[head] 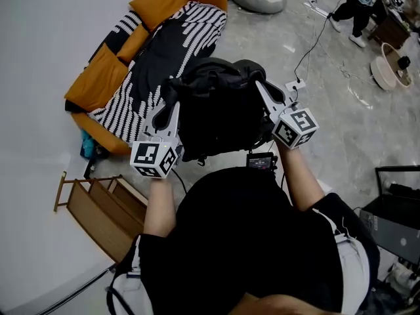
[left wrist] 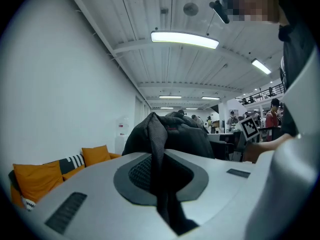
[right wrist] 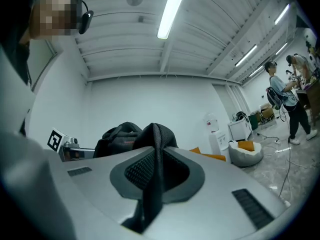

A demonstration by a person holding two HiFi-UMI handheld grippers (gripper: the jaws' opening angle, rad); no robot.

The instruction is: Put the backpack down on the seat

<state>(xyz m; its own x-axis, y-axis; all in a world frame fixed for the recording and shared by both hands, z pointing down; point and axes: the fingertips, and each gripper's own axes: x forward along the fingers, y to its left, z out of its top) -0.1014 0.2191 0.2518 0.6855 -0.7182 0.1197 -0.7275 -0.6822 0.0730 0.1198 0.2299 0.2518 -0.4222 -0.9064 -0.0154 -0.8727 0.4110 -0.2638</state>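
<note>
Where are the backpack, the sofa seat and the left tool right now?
backpack (head: pixel 220 110): head view, on the middle of its black body.
sofa (head: pixel 119 113): head view, on the striped cover of its seat.
left tool (head: pixel 174 108): head view, midway between its tips, at the backpack's side.

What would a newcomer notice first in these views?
The black backpack hangs in mid-air at the centre of the head view, held up by the left gripper and the right gripper, each shut on it. Beyond it, at upper left, stands the orange sofa with a black-and-white striped throw.
</note>
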